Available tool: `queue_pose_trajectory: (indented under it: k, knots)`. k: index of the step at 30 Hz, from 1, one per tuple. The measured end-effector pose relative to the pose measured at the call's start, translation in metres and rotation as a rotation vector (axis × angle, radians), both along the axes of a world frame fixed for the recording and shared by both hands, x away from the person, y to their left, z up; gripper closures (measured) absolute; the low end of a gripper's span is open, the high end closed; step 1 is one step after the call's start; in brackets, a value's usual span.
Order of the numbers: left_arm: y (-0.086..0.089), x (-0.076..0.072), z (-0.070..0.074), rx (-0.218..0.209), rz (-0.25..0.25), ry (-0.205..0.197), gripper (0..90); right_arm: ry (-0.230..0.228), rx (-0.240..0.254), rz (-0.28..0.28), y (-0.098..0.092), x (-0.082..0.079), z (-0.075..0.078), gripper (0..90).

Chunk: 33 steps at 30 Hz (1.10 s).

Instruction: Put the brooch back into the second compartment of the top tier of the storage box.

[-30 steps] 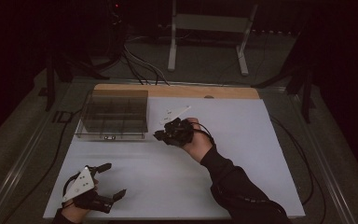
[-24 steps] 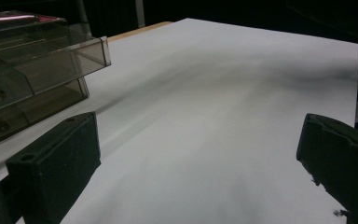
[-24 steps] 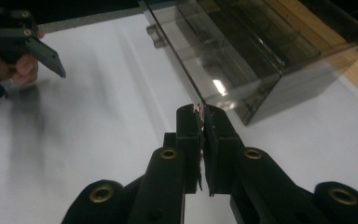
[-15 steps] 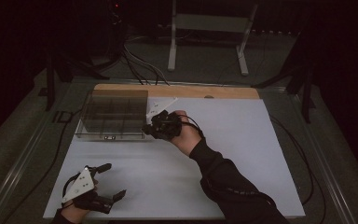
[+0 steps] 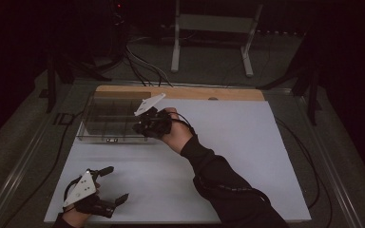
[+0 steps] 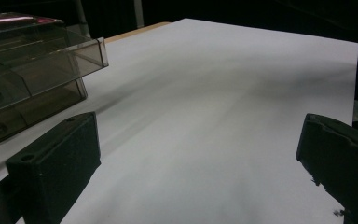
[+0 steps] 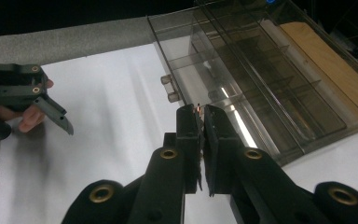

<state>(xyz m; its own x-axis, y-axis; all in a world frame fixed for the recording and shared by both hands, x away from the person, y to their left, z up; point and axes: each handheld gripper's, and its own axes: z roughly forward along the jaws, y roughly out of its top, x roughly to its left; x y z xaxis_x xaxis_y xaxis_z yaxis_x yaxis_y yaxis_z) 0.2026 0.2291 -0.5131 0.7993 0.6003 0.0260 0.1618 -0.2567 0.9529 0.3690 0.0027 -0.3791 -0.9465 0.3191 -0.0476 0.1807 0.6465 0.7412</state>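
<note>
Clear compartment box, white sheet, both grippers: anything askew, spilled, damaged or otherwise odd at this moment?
Nothing stands out. The clear compartment box sits square at the white sheet's far left corner. The right gripper is shut, with a tiny orange speck at its tips, too small to identify. The left gripper rests open, near the sheet's front.

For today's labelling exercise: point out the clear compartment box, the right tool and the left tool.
clear compartment box [image 5: 105,124]: high view, on its divided inside.
right tool [image 7: 202,116]: right gripper view, between its closed tips.
left tool [image 5: 118,184]: high view, midway between its open tips.
</note>
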Motion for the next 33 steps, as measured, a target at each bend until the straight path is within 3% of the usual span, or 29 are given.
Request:
queue_pose_trajectory:
  k: [18,19,33]
  knots:
    - [0.0,0.0,0.0,-0.006,-0.007,0.002,0.6,0.03,0.018,0.009,0.039,0.014,-0.001,85.6]
    - [0.0,0.0,0.0,-0.008,-0.007,0.001,0.6,0.036,0.011,0.009,0.048,0.016,-0.003,85.6]
    - [0.001,-0.001,0.0,-0.015,-0.006,0.001,0.6,0.063,-0.013,0.007,0.079,0.027,-0.013,85.5]
